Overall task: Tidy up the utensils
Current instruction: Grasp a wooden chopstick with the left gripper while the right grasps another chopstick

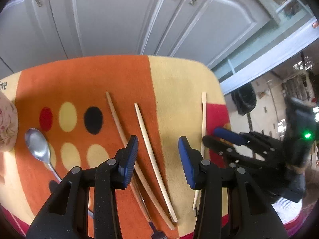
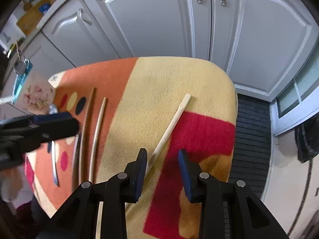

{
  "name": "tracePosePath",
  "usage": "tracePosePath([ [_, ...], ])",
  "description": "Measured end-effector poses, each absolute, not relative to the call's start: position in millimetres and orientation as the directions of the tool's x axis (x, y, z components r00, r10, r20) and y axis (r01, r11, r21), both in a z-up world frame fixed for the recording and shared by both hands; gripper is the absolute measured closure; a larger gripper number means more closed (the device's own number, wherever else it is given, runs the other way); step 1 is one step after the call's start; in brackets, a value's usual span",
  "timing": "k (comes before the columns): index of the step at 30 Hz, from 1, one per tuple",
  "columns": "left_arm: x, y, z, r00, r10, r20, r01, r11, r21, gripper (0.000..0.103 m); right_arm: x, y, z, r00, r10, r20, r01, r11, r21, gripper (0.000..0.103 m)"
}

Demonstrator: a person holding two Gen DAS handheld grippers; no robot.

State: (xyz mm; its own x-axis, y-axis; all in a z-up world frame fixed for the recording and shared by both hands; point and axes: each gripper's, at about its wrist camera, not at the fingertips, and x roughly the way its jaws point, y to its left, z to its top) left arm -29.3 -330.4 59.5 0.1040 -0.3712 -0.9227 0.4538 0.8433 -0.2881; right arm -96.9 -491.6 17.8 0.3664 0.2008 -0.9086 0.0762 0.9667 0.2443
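Three wooden chopsticks and a metal spoon (image 1: 38, 146) lie on a colourful cloth-covered table (image 1: 175, 83). Two chopsticks lie side by side: a darker one (image 1: 119, 123) and a paler one (image 1: 147, 139); both show in the right wrist view, darker (image 2: 87, 115) and paler (image 2: 98, 123). A third pale chopstick (image 1: 203, 123) lies apart to the right, also in the right wrist view (image 2: 171, 123). My left gripper (image 1: 158, 149) is open and empty above the pair. My right gripper (image 2: 162, 159) is open and empty, its left finger beside the third chopstick.
A floral cup (image 1: 7, 125) stands at the table's left edge. Another metal utensil (image 2: 54, 167) lies left of the chopsticks. Grey cabinet doors (image 1: 111, 16) rise behind the table. The table's right edge (image 2: 235, 107) drops to a dark ribbed floor mat (image 2: 251, 131).
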Motion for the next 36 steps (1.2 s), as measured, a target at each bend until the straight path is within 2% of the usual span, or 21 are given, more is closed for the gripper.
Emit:
tracePosePath([
  [4, -29, -336, 47, 0.104, -0.328, -0.939, 0.447, 0.859, -0.25, 0.062, -102, -496, 21, 0.383, 0.224, -0.896, 0.081, 0.958, 0.274, 0.072],
  [9, -25, -332, 30, 0.035, -0.338, -0.94, 0.408, 0.864, -0.296, 0.062, -105, -502, 26, 0.395, 0.233, -0.889, 0.073, 0.956, 0.283, 0.072],
  [20, -21, -341, 32, 0.074, -0.312, -0.947, 0.43, 0.867, -0.252, 0.062, -77, -504, 23, 0.391, 0.211, -0.896, 0.103, 0.957, 0.271, 0.072],
  [21, -20, -341, 32, 0.081, -0.311, -0.947, 0.433, 0.867, -0.247, 0.064, -71, -503, 18, 0.378, 0.206, -0.903, 0.107, 0.959, 0.264, 0.072],
  [23, -20, -342, 31, 0.106, -0.296, -0.949, 0.44, 0.87, -0.222, 0.076, -61, -497, 11, 0.352, 0.182, -0.918, 0.098, 0.968, 0.23, 0.072],
  [24, -21, -343, 30, 0.129, -0.276, -0.952, 0.45, 0.872, -0.192, 0.091, -59, -492, 12, 0.367, 0.155, -0.917, 0.08, 0.977, 0.198, 0.079],
  [25, -21, -343, 29, 0.143, -0.269, -0.952, 0.46, 0.87, -0.177, 0.096, -56, -487, 12, 0.365, 0.141, -0.92, 0.071, 0.981, 0.179, 0.082],
  [26, -20, -343, 29, 0.147, -0.287, -0.947, 0.47, 0.862, -0.188, 0.096, -53, -483, 12, 0.366, 0.123, -0.922, 0.061, 0.986, 0.156, 0.087],
  [29, -17, -335, 28, 0.119, -0.332, -0.936, 0.46, 0.854, -0.244, 0.097, -47, -475, 13, 0.366, 0.112, -0.924, 0.023, 0.991, 0.129, 0.09],
  [32, -17, -321, 42, 0.131, -0.377, -0.917, 0.441, 0.85, -0.287, 0.097, -51, -469, 23, 0.37, 0.142, -0.918, -0.01, 0.989, 0.149, 0.097],
  [36, -26, -312, 73, 0.187, -0.43, -0.883, 0.482, 0.824, -0.299, 0.098, -69, -471, 48, 0.438, 0.175, -0.882, -0.024, 0.983, 0.183, 0.097],
])
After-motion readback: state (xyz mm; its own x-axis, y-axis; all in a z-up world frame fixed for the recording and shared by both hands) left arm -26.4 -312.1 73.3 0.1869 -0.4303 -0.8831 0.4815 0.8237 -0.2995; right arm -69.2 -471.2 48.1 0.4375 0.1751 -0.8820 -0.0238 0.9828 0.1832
